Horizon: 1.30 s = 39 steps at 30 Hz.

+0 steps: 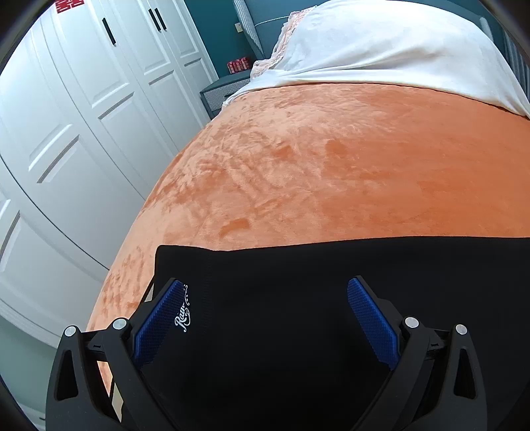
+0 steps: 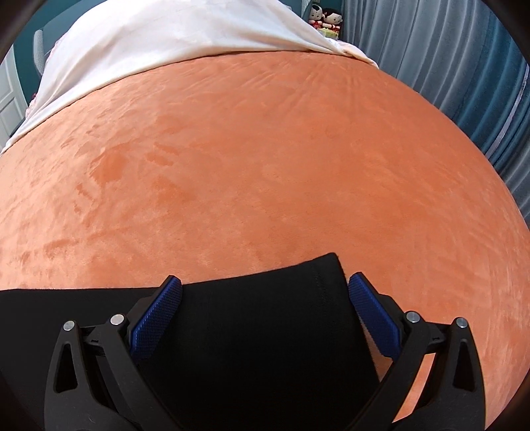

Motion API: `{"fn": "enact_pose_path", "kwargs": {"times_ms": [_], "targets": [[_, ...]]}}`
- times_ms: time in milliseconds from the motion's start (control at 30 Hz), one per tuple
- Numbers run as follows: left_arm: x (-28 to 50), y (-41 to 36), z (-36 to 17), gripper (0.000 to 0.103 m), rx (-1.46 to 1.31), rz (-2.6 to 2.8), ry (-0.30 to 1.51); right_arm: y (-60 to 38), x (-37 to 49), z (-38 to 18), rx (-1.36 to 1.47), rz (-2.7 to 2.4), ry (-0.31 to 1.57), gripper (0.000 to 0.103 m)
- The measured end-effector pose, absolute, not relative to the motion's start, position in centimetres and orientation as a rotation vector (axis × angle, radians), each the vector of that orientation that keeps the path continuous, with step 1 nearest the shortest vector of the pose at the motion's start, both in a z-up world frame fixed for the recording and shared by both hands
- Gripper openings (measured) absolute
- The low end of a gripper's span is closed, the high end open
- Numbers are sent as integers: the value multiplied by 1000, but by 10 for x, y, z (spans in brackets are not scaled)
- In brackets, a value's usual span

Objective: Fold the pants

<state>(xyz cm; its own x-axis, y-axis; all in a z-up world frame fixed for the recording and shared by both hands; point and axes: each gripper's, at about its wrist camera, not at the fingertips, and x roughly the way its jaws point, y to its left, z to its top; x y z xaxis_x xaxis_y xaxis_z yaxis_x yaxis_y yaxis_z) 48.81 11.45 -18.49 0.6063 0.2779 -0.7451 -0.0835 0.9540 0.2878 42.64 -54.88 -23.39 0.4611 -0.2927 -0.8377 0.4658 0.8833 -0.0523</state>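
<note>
Black pants (image 1: 314,275) lie flat on the orange blanket (image 1: 314,172) near the front edge of the bed. A white script logo (image 1: 182,315) shows near their left end. My left gripper (image 1: 265,291) is open above the left end, blue pads (image 1: 159,318) spread wide with the cloth below them. In the right wrist view the pants' right end (image 2: 265,298) lies between the spread blue pads (image 2: 155,318) of my open right gripper (image 2: 265,285). Neither gripper holds the cloth.
White bedding (image 1: 381,49) with a lace trim covers the far end of the bed. White wardrobe doors (image 1: 82,99) and a nightstand (image 1: 222,89) stand to the left. Grey-blue curtains (image 2: 447,66) hang to the right, with two dolls (image 2: 326,18) at the back.
</note>
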Motion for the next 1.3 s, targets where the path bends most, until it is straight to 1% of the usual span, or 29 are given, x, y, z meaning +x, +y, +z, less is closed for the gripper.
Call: {"fn": "enact_pose_path", "kwargs": {"times_ms": [67,167,200,300,333,367,400,433,467,500,533,567,600,633,667,733,767,833,933,1000,1133,1200,1300], "targets": [[490,116,-184,98,217,201,897,-554,428,-235,210,-465,994,98],[505,137,-184,98,76,152,955,-558,434,-241,238,-449,1019,98],[520,155,-188,98,8,163,993,-558,434,-241,243,-444,1014,98],[553,209,-203,98,-81,297,1067,-560,434,-242,237,-419,1006,98],[563,227,-210,98,-122,328,1099,-559,434,-241,225,-403,999,96],[571,244,-217,98,-167,347,1131,-557,432,-240,214,-380,990,91],[578,263,-228,95,-236,359,1176,-555,432,-240,209,-368,986,83],[581,274,-235,95,-281,369,1190,-554,431,-238,214,-348,979,70],[582,278,-237,95,-298,372,1181,-553,429,-237,222,-329,973,61],[583,276,-237,90,-266,377,1164,-552,427,-234,238,-308,967,46],[584,270,-236,81,-213,381,1159,-551,427,-232,253,-295,967,36],[585,264,-236,77,-172,368,1162,-549,425,-229,271,-275,964,23],[583,257,-233,64,-132,354,1153,-544,423,-224,263,-268,955,20],[581,254,-230,42,-126,330,1156,-540,421,-219,253,-263,948,19],[577,252,-228,31,-139,297,1165,-534,417,-212,247,-250,932,19],[566,250,-220,17,-156,233,1180,-525,407,-196,249,-240,898,18],[559,246,-216,15,-145,213,1173,-522,403,-189,250,-236,884,18],[538,240,-197,13,-144,165,1135,-515,389,-172,243,-230,850,18],[497,234,-153,13,-138,94,1022,-503,358,-131,234,-207,777,18],[470,234,-128,13,-153,48,981,-498,338,-106,220,-189,732,18],[405,237,-85,13,-138,-30,911,-478,275,-54,128,-139,640,18],[365,245,-73,14,-111,-58,903,-470,235,-42,53,-120,639,18],[319,260,-80,14,-32,-45,935,-469,188,-54,-8,-112,700,19]]}}
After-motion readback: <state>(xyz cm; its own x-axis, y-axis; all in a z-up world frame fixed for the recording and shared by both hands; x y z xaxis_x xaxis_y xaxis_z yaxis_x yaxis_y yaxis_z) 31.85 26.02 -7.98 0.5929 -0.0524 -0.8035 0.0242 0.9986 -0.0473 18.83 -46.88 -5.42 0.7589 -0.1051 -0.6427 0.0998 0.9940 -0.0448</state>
